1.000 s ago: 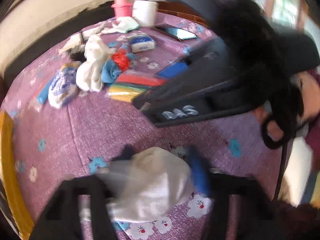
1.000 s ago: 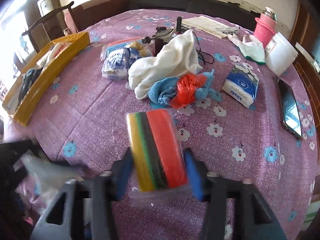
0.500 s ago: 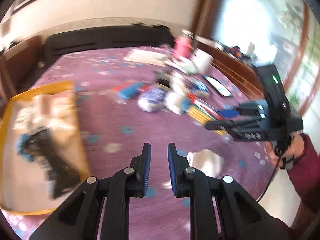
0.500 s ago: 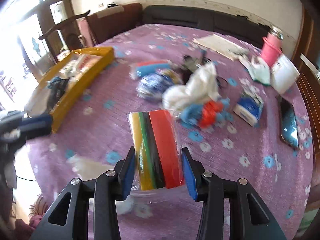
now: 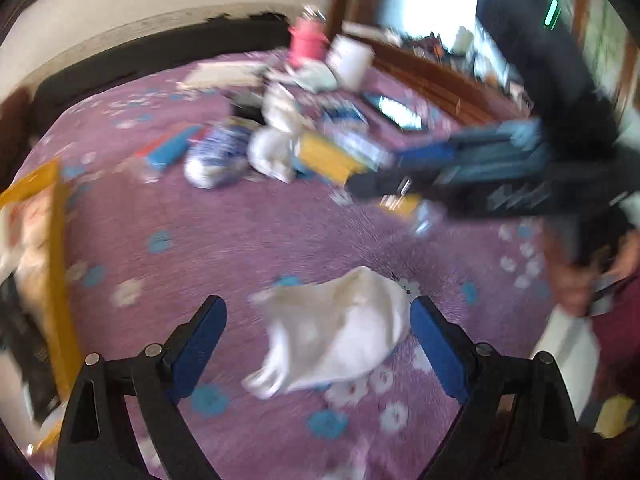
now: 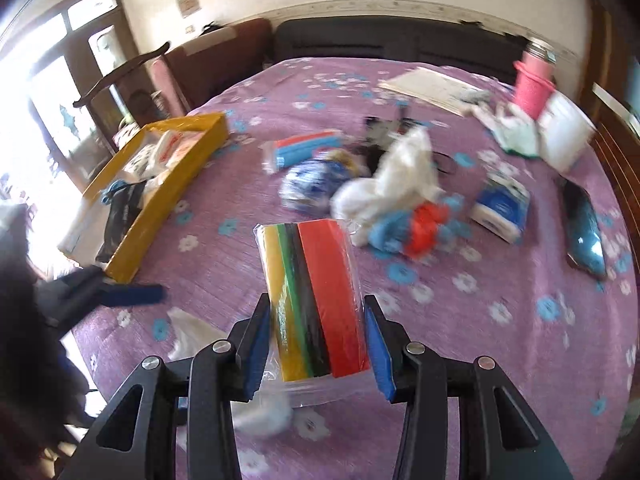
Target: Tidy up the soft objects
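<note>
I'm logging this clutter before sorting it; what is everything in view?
white cloth: 1, white, tablecloth, between the open left jaws, untouched
sponge pack: 1, yellow-green-black-red, clamped in right jaws
yellow tray: 1, yellow, far left, holding bags
white bag: 1, white, mid-table
blue cloth: 1, with red piece, beside bag
tissue pack: 1, blue-white, right
phone: 1, dark, right edge
pink cup: 1, far right
tablecloth: purple, floral
left gripper: open, jaws just widened
right gripper: shut on pack
</note>
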Demonstrator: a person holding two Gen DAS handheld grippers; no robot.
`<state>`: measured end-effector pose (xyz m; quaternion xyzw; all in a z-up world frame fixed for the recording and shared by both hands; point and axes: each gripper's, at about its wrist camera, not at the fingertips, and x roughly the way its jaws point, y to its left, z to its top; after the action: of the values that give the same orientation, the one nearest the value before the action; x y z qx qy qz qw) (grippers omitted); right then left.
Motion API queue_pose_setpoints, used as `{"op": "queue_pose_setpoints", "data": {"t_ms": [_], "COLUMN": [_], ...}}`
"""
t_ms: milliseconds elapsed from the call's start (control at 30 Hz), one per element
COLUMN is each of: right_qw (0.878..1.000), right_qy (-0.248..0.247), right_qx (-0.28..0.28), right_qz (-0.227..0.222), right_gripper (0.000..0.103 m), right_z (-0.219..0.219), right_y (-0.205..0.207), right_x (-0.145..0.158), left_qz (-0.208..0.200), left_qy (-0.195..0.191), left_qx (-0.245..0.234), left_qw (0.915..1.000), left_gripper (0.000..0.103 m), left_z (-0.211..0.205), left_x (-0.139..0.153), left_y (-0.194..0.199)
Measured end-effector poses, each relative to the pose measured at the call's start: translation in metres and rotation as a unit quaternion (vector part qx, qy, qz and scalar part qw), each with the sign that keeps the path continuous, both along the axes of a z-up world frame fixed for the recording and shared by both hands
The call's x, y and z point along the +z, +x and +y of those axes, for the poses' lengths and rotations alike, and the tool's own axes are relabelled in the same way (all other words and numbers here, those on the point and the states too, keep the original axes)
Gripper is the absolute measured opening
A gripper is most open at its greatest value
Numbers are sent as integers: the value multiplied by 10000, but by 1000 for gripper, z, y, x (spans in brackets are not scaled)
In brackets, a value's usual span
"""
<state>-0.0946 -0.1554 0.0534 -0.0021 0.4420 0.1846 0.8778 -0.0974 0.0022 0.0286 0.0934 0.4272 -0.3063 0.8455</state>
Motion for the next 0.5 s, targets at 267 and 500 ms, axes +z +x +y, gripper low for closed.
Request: {"op": "queue_pose_setpoints", "data": {"t_ms": [267, 500], "right_qw": [9989, 9995], "right_qy": [120, 319], "right_qx": [-447, -61], "right_qz": [-28, -63], "right_gripper": [47, 47], "right_z": [-43, -13], "right_y": [-9, -5], "right_x": [5, 5], "left_qz": [5, -101], "left_qy": [525, -341], "left_qx": [-270, 673], "left_qw": [9983, 9971], "left_gripper": [28, 26], "left_z": [-38, 60], "left_x": [-18, 32], "left_y": [-12, -14]}}
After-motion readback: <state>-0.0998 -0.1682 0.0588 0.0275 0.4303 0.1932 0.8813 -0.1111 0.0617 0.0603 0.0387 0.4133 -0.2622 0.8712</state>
